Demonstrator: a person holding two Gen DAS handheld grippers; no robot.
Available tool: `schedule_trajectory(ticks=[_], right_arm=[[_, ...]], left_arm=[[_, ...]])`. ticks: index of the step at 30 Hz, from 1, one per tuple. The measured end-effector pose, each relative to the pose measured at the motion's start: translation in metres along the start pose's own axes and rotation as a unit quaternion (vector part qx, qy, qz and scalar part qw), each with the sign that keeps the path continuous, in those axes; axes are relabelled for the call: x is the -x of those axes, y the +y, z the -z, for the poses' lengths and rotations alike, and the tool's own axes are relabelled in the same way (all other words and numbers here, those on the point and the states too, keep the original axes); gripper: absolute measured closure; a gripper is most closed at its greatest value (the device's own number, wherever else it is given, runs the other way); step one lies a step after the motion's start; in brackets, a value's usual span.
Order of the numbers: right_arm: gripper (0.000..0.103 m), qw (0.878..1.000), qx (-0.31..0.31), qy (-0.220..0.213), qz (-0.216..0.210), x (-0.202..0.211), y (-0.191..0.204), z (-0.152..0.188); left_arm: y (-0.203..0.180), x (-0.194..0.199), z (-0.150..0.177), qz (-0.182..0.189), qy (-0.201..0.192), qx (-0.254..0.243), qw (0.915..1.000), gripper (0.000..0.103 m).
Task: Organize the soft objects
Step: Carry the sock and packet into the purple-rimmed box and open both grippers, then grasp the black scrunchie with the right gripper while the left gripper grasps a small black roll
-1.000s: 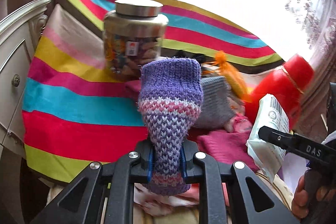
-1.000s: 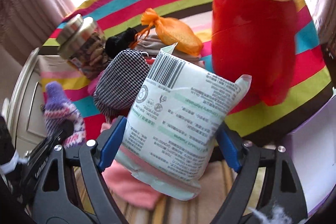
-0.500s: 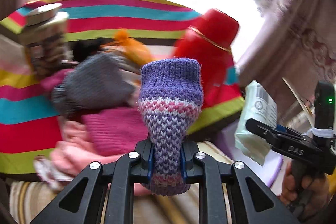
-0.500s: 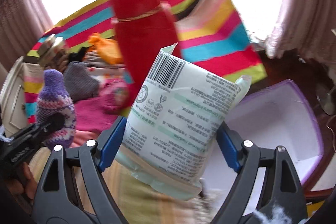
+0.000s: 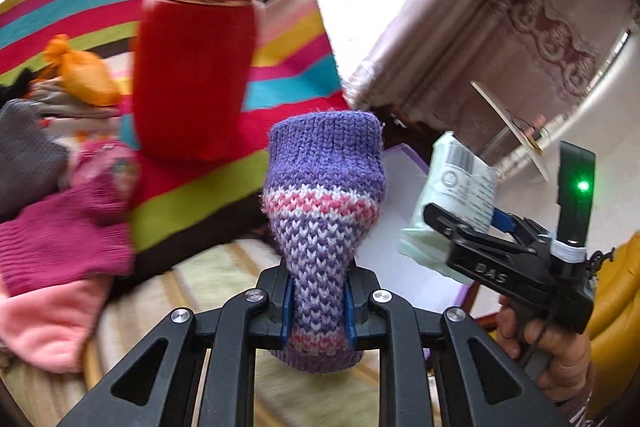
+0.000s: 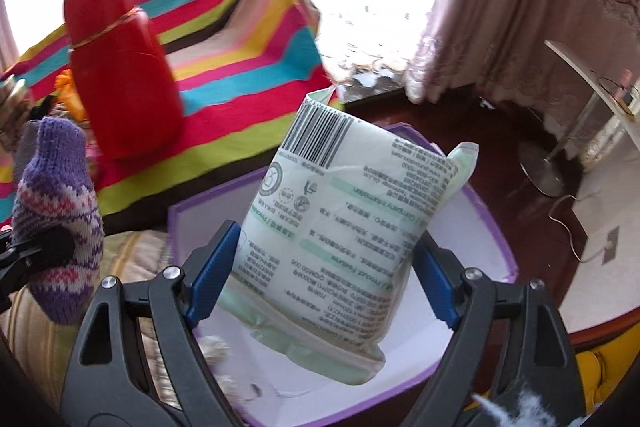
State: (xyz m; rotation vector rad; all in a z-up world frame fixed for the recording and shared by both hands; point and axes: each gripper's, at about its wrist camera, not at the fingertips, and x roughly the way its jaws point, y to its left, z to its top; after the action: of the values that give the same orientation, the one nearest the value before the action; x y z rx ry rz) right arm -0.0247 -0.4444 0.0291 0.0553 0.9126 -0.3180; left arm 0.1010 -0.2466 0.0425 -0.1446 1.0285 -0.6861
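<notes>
**Both grippers loaded above the purple box**

Left wrist view: the left gripper (image 5: 318,301) is clenched on a purple knitted sock (image 5: 322,195), which stands upright between its blue pads. Behind it a red bottle (image 5: 196,67) stands on a striped cloth (image 5: 288,67), with a magenta knit piece (image 5: 68,227) and an orange pouch (image 5: 82,75) further left. To the right, the right gripper (image 5: 480,227) carries a pale green packet (image 5: 456,187).

Right wrist view: the right gripper (image 6: 320,279) grasps the packet (image 6: 352,227) by its sides, held over the white inside of a purple-edged box (image 6: 492,223). The sock (image 6: 60,211) shows at the left edge, near the bottle (image 6: 124,71).
</notes>
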Motion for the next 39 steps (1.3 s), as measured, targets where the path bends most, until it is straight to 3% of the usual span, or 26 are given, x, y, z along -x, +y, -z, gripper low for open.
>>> schedule_trajectory(ticks=[4, 6, 8, 10, 12, 20, 28, 34, 39], right_arm=[[0.017, 1.0, -0.006, -0.001, 0.022, 0.0, -0.014, 0.002], [0.01, 0.999, -0.011, -0.006, 0.036, 0.002, -0.022, 0.001], [0.004, 0.998, -0.018, -0.017, 0.05, 0.004, -0.028, -0.001], [0.003, 0.998, -0.026, -0.028, 0.05, 0.007, -0.032, -0.001], [0.002, 0.998, -0.033, -0.037, 0.039, 0.009, -0.035, 0.0], [0.002, 0.998, -0.029, -0.049, -0.029, 0.016, -0.026, -0.001], [0.002, 0.996, 0.009, -0.049, -0.08, 0.024, 0.008, -0.003], [0.002, 0.991, 0.036, -0.056, -0.118, 0.033, 0.036, -0.006], [0.002, 0.983, 0.088, -0.064, -0.149, 0.044, 0.079, -0.014]], left_arm=[[-0.027, -0.012, 0.002, 0.028, 0.012, -0.024, 0.9993, 0.08], [-0.038, -0.018, -0.002, 0.046, 0.02, -0.037, 0.9981, 0.077], [-0.045, -0.025, -0.002, 0.063, 0.031, -0.05, 0.9962, 0.064], [-0.051, -0.024, 0.0, 0.061, 0.028, -0.062, 0.9958, 0.042], [-0.054, -0.02, 0.002, 0.053, 0.018, -0.073, 0.9958, 0.038], [-0.03, 0.008, -0.005, -0.005, -0.027, -0.064, 0.9976, 0.037], [0.031, 0.032, -0.009, -0.059, -0.057, -0.017, 0.9965, 0.037], [0.09, 0.053, -0.006, -0.097, -0.073, 0.038, 0.9919, 0.037], [0.142, 0.078, -0.008, -0.133, -0.094, 0.081, 0.9833, 0.037]])
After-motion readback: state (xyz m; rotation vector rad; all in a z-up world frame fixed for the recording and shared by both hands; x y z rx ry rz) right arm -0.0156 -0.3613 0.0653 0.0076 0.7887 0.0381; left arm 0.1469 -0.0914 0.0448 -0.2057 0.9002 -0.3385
